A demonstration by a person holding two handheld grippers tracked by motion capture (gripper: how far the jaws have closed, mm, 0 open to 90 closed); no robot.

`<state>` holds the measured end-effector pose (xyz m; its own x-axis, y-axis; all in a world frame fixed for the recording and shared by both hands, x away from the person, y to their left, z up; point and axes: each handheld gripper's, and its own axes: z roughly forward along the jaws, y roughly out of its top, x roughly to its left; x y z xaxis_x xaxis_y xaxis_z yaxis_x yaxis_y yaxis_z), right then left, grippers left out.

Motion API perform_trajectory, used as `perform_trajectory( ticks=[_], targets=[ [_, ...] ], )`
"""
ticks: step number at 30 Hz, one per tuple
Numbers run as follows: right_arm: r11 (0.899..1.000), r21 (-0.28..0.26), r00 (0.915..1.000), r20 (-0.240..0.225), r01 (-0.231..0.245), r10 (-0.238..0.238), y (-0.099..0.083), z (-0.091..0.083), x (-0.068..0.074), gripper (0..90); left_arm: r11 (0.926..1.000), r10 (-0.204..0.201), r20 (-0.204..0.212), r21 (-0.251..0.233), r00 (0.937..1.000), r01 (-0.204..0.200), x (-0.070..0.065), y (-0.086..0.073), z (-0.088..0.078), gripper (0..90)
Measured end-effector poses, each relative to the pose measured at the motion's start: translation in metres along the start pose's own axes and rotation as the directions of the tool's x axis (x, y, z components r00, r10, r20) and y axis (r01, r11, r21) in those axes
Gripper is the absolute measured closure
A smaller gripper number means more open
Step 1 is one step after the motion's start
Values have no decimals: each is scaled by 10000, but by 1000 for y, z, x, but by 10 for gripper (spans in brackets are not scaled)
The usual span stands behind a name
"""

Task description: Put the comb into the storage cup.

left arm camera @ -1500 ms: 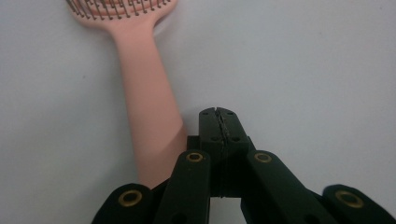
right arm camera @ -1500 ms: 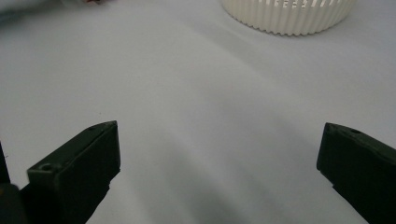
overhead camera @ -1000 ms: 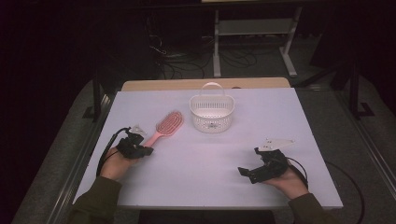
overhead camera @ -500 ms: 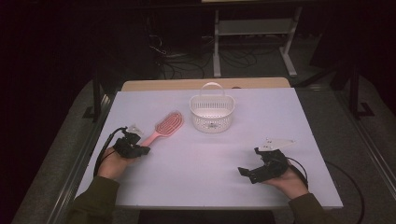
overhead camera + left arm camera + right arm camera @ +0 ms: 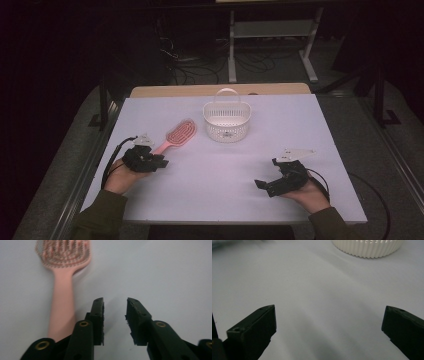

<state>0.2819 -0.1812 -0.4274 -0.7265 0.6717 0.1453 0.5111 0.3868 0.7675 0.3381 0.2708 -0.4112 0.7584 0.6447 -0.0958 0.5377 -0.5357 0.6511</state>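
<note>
Left gripper (image 5: 114, 315) jaws have just been opening, now partly apart, nothing between them. Pink hairbrush (image 5: 62, 285) lies flat on the worktop (image 5: 220, 170), handle just outside the left-hand jaw, not between. Right gripper (image 5: 329, 325) jaws wide apart, empty; basket (image 5: 367, 247) far ahead. Risk: closing from here pinches air or nudges the handle sideways, since the jaws sit off-line.
</note>
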Motion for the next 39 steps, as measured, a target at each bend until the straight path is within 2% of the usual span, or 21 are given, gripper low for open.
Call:
perform_trajectory(
  ticks=[5, 11, 16, 21, 24, 39],
  targets=[
    [10000, -6, 10000, 2, -7, 7, 0, 0, 0, 0, 9989, 265, 100, -389, 9996, -261, -10, -1, -1, 488],
    [10000, 7, 10000, -5, -18, 18, 0, 0, 0, 0, 9929, 670, 317, -1001, 9972, -636, -22, -9, -3, 336],
    [10000, 7, 10000, -8, -8, 8, 0, 1, 0, 0, 9908, 893, 439, -1059, 9950, -843, -31, -17, -1, 174],
    [10000, 20, 10000, -19, -4, 4, 0, 1, 0, 0, 9871, 1171, 570, -1166, 9915, -1099, -39, -18, 3, 63],
    [10000, 28, 10000, -21, -7, 7, 0, 1, 0, 0, 9866, 1169, 545, -1207, 9916, -1097, -40, -17, 5, 1],
    [10000, 8, 10000, -30, -26, 26, 0, 2, -1, 0, 9865, 990, 530, -1360, 9937, -910, -37, -17, 4, 0]
  ],
)
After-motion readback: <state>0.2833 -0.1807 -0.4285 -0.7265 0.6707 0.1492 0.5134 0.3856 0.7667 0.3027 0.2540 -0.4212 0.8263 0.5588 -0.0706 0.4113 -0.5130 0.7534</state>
